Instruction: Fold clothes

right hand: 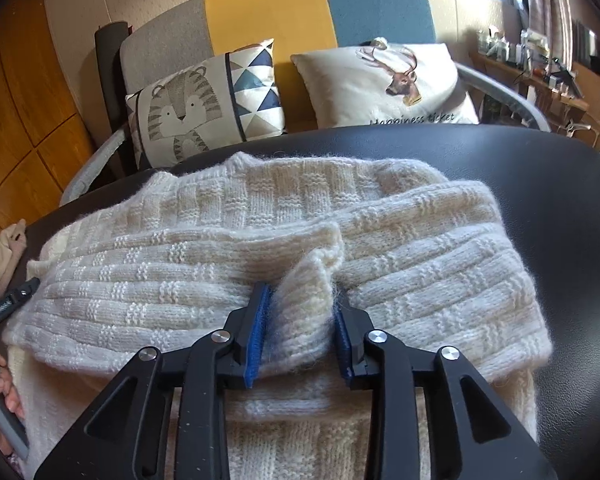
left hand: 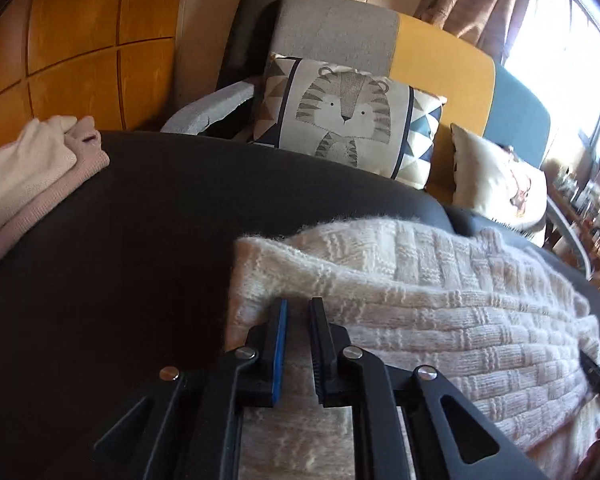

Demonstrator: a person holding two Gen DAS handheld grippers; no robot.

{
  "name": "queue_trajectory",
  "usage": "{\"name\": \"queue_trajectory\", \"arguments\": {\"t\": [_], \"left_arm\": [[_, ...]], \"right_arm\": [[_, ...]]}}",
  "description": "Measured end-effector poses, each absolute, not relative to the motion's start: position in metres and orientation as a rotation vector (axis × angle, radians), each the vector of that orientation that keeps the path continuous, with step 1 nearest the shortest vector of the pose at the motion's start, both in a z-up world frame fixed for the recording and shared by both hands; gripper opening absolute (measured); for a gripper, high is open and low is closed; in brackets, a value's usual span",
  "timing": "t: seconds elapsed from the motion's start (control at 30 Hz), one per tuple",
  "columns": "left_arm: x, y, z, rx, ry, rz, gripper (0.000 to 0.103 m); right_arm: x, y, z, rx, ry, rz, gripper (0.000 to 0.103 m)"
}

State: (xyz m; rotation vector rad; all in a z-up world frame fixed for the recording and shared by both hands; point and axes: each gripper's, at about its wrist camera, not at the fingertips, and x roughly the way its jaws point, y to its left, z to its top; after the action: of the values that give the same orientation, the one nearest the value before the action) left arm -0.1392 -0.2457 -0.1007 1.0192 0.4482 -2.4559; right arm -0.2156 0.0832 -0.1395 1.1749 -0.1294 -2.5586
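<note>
A cream knitted sweater (left hand: 440,304) is spread over the right part of a black tabletop (left hand: 120,248). The left gripper (left hand: 298,312) is held low above the sweater's near left edge, its jaws slightly parted with only a narrow gap between them. A pink and white pile of clothes (left hand: 32,176) is seen at the far left. A tiger cushion (left hand: 344,116) is propped on the sofa (left hand: 440,60) beyond

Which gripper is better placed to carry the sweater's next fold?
Right. The right gripper already pinches a sleeve cuff of the sweater; the left gripper sits over its edge, apparently holding nothing.
</note>
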Motion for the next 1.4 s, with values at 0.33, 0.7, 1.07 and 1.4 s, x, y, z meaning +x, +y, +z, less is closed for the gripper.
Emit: {"name": "queue_trajectory", "arguments": {"t": [0.33,0.7,1.07,1.4], "left_arm": [[-0.142,-0.247,-0.103,1.021,0.426,-2.468,0.011],[-0.14,-0.253,-0.105,1.01,0.466,-2.488,0.011],[-0.122,-0.237,-0.087,0.993,0.461,-2.535,0.019],[-0.126,-0.226,-0.1,1.073,0.374,-2.557,0.021]], "right_arm": [[-0.193,0.091,-0.095,0.949,-0.167,-2.551,0.041],[-0.227,0.065,-0.134,1.13,-0.024,-2.489,0.037],[-0.217,0.047,-0.131,1.105,0.145,-2.543,0.04],[-0.213,0.046,-0.131,1.093,0.185,-2.559,0.042]]}}
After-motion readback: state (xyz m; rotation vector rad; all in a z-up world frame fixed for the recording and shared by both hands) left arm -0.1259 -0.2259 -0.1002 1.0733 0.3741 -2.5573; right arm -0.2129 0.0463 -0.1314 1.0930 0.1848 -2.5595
